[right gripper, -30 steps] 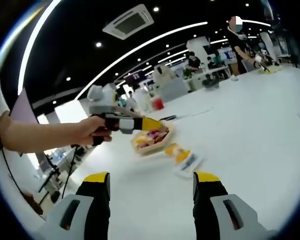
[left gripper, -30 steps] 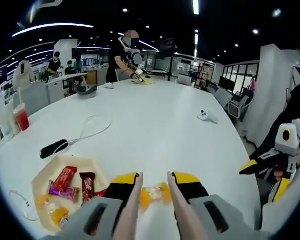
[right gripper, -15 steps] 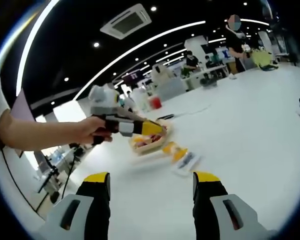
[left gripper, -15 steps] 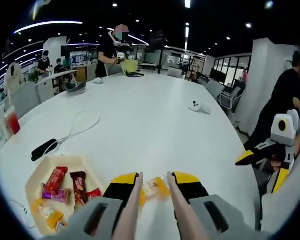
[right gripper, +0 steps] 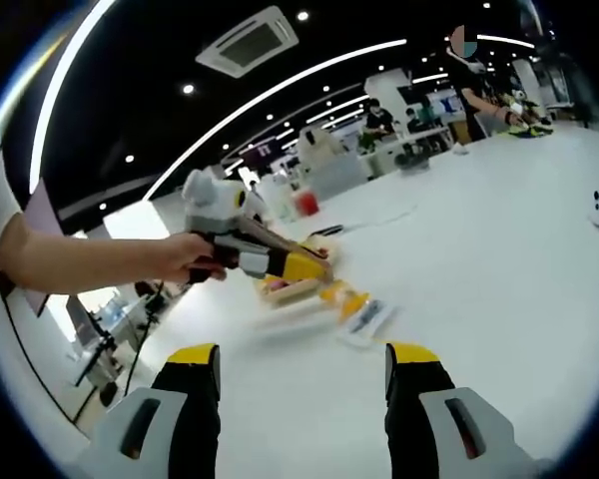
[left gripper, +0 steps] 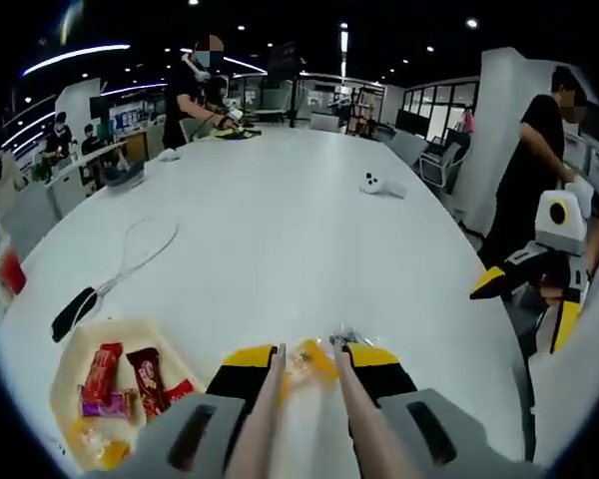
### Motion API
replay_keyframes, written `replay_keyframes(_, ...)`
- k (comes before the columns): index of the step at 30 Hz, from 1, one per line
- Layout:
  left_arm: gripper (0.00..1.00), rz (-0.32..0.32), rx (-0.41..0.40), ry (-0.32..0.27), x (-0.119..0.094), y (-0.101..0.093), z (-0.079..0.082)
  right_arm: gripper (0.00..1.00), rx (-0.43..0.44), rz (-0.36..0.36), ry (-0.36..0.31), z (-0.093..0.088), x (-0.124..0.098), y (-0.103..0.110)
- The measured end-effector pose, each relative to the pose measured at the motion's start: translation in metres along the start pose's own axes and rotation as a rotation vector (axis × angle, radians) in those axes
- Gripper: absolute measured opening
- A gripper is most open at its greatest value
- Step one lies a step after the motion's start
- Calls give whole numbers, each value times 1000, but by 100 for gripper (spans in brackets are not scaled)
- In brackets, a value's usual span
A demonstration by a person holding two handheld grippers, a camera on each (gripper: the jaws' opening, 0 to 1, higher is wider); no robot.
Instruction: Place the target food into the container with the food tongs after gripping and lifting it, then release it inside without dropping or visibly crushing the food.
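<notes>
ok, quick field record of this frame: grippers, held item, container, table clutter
left gripper: shut on orange snack packet, held over the white table
right gripper: open, holding nothing, jaws wide apart
container: beige tray with several wrapped snacks inside, to the left of the left gripper in its view
packet in tray: not yet
clutter: black cable device, white controller

Left gripper's tongs (left gripper: 306, 371) clamped on yellow snack packet (left gripper: 307, 359) above white desk (left gripper: 280, 230); beige tray (left gripper: 75, 349) of wrapped snacks (left gripper: 120, 374) sat lower left.
</notes>
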State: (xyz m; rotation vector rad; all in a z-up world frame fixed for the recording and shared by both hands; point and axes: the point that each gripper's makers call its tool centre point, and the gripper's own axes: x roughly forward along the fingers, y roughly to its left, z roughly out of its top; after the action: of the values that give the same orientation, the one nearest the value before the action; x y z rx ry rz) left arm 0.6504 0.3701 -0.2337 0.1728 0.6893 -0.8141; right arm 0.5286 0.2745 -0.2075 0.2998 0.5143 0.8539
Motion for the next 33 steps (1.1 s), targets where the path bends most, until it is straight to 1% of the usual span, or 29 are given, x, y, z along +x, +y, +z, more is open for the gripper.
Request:
replay_keyframes(10, 24, -28, 31, 36, 7, 2, -9, 68, 7, 8, 12, -4, 4, -1)
replay_keyframes(16, 24, -44, 61, 67, 11, 7, -13, 68, 17, 0, 10, -4, 4, -5)
replay_keyframes(19, 24, -53, 90, 76, 12, 8, -14, 68, 19, -3, 11, -4, 4, -7)
replay_keyframes(22, 24, -73, 132, 69, 14, 9, -10, 68, 18, -4, 16, -4, 4, -7)
replay_keyframes(24, 24, -100, 159, 95, 15, 6, -13, 68, 19, -6, 18, -5, 3, -8)
replay_keyframes(26, 25, -124, 203, 124, 16, 4, -17, 68, 23, -9, 20, -6, 3, -10)
replay_keyframes(29, 25, -139, 225, 134, 18, 3, -21, 68, 38, -19, 21, -6, 3, -13)
replay_keyframes(31, 25, -142, 235, 130, 19, 4, -20, 68, 41, -23, 19, -5, 4, -15)
replay_keyframes(33, 25, -155, 264, 125, 22, 4, -21, 68, 42, -23, 19, -4, 4, -15)
